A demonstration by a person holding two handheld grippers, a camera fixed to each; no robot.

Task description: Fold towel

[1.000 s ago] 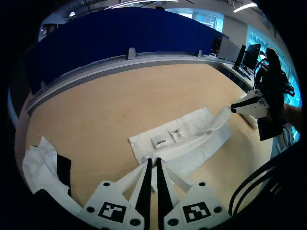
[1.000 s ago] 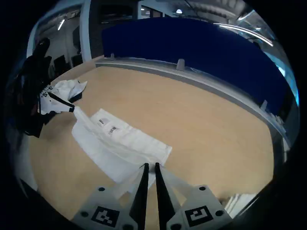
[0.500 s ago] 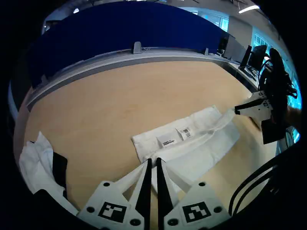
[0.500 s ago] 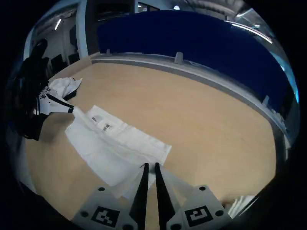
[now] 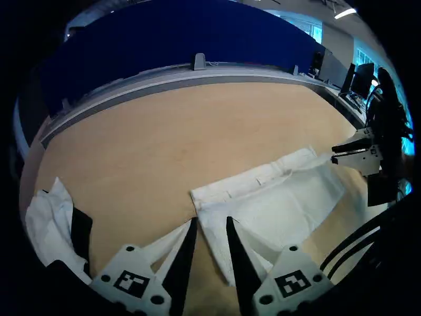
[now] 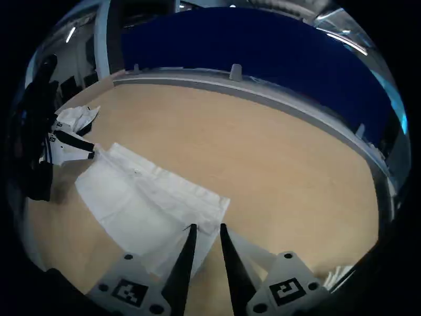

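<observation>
Left gripper view: left tongs (image 5: 210,225) are standing with fingers spread apart, gripping nothing, their tips straddling one corner of the towel (image 5: 273,203). The towel, white, is lying flat as a long folded band on the tabletop (image 5: 158,137), well clear of the far edge running under the blue partition (image 5: 173,37). Its near margin is disappearing behind one finger of the tongs. Right tongs (image 5: 333,155) are sitting at the towel's opposite end, fingers likewise parted. Whether they are touching the cloth is hard to tell, and the hand holding them is reading as a dark shape only. A cloth pile (image 5: 50,226), white with a black piece, is lying toward the tabletop's left edge, partly cut off. Monitors (image 5: 360,79) are standing past the far right corner, blurred.

Right gripper view: the right tongs are pointing over the towel's near corner with tips apart, hiding the tabletop's near edge.
</observation>
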